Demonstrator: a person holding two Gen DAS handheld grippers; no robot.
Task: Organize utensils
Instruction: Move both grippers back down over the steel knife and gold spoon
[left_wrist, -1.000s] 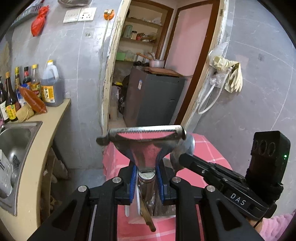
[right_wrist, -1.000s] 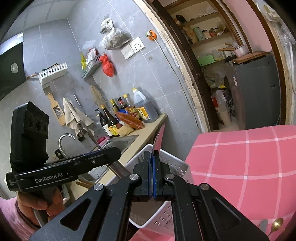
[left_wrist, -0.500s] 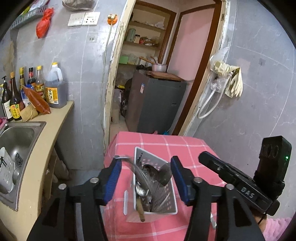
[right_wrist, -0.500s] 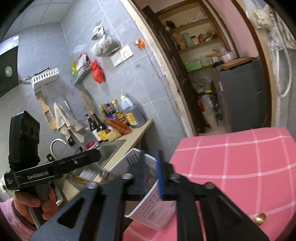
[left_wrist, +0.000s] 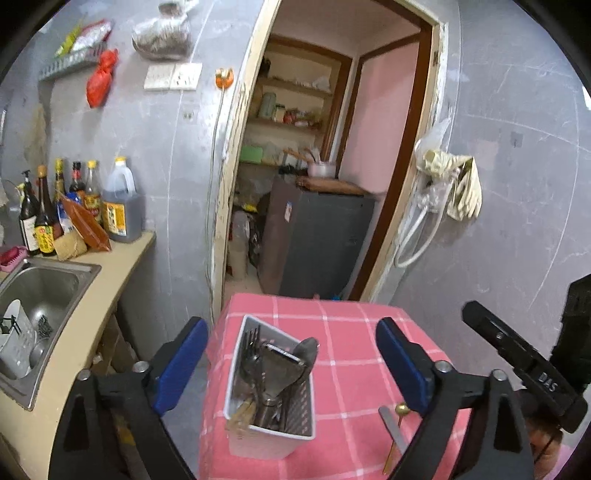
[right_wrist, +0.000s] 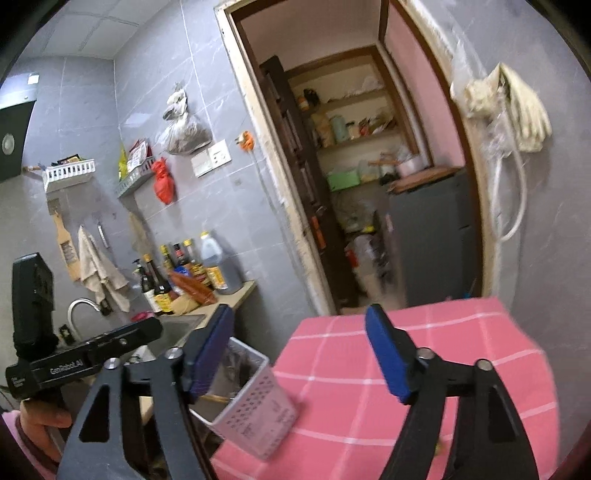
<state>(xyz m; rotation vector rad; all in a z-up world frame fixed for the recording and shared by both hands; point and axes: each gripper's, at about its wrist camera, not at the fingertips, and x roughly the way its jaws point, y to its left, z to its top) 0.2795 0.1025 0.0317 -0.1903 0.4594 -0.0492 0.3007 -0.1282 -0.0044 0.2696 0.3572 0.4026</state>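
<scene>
A white perforated utensil caddy stands on the pink checked tablecloth near its left edge. It holds a metal spatula, forks, a spoon and a wooden handle. My left gripper is open and empty, raised above and around the caddy. My right gripper is open and empty, to the right of the caddy. A flat metal utensil and a gold spoon lie on the cloth at the lower right.
A counter with a steel sink and several sauce bottles runs along the left. An open doorway with a dark cabinet lies ahead. The other hand-held unit sits at the right.
My left gripper let go of the spatula, which now stands in the caddy. My right gripper opened and released its thin utensil. Both grippers pulled up and back.
</scene>
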